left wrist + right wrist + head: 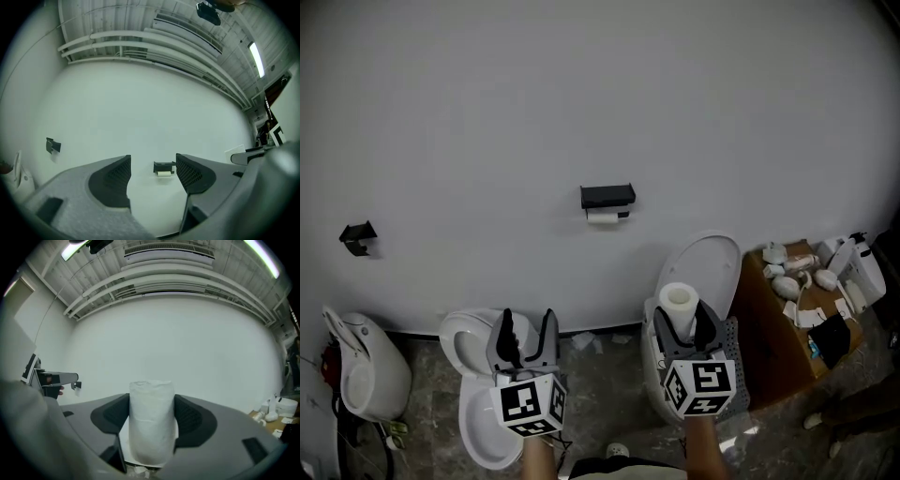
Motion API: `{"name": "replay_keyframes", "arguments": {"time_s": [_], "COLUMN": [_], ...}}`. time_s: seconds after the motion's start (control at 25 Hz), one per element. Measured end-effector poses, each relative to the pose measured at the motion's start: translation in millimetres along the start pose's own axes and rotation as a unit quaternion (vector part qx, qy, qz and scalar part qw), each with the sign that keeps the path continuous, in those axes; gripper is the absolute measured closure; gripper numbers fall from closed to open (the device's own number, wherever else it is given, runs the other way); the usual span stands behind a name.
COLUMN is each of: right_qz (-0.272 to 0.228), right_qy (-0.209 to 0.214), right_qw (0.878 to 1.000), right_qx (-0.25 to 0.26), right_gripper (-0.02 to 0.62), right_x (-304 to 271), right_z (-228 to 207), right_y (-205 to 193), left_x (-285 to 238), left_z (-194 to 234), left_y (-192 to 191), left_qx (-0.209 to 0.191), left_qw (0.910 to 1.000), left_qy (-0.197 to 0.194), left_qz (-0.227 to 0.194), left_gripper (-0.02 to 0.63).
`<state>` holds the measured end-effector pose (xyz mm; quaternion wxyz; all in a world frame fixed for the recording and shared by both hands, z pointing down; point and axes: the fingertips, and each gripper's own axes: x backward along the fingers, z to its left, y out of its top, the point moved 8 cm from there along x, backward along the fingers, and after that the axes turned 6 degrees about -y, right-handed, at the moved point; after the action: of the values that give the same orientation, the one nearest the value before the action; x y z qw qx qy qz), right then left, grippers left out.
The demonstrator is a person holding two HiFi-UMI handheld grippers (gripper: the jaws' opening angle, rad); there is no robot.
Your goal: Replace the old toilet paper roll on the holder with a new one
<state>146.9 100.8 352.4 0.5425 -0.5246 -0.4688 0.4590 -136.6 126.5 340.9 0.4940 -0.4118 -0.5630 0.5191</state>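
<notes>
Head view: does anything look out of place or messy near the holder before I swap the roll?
Yes, but only minor things. White paper scraps lie on the marbled floor, below the black wall holder. The holder's white roll looks thin, nearly spent. The right tool holds the fresh white paper roll upright.

white toilet (465, 343) | second toilet (705, 270), lid raised | cardboard box (776, 330) holding clutter | black wall bracket (358, 236)
</notes>
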Motion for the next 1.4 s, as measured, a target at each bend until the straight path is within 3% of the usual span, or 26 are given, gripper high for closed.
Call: {"name": "replay_keyframes", "arguments": {"time_s": [0.64, 1.4], "right_qz": [0.026, 0.009], "right_qy": [-0.007, -0.054], "right_qw": [1.000, 0.998], "right_qx": [-0.011, -0.006], "right_gripper": [0.310, 0.310], "right_x": [-112, -288], "right_z": [-23, -31], "right_y": [-30, -24], "left_x": [-107, -306], "left_z": [23, 72], "left_y": [-34, -48], "left_qx": [-0.005, -0.011], "left_qw": [0.9996, 0.9988], "left_qy": [0.010, -0.046], "left_qz": [0.025, 0.013], "left_gripper": [0.324, 0.324]}}
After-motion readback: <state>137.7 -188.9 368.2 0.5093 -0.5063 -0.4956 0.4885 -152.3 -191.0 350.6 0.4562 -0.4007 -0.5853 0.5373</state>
